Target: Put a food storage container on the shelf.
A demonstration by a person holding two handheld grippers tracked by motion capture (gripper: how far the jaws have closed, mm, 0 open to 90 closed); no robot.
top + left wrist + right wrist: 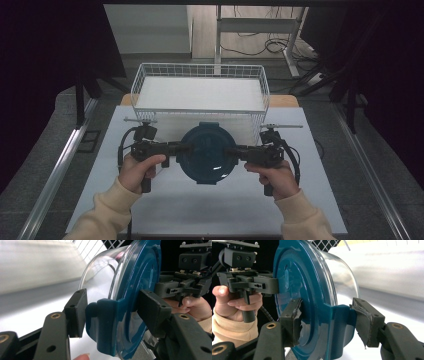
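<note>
High view, one item in hand: round clear container with dark teal lid [206, 152], lid facing up, carried between the two grippers over the white counter [165, 210].

Position: centre of the counter, directly at 6 o'clock of the white wire basket [200, 92]; whether its base rests on the counter or hangs just above it cannot be told from here.

Left gripper [186, 148]: at the container's 9 o'clock, fingers [76, 311] clenched on the lid's side latch tab, one pad against the tab's outer face, the other flat on the lid top. Grasp appears firm in the left gripper view.

Right gripper [230, 150]: at the container's 3 o'clock, fingers [291, 321] grasping the opposite latch tab in the same manner, worn padding pressed to the lid and the tab.

Governing relation: the two grips sit on one line through the lid's centre, 9 to 3 o'clock, so the load is shared evenly and neither hand is nearer. The basket lies straight ahead at 12 o'clock, its near rim standing higher than the lid.

Judgement: the next move likely calls for both hands to rise together and travel toward 12 o'clock, keeping that line level; uneven lift would tilt the container or strain a latch.
</note>
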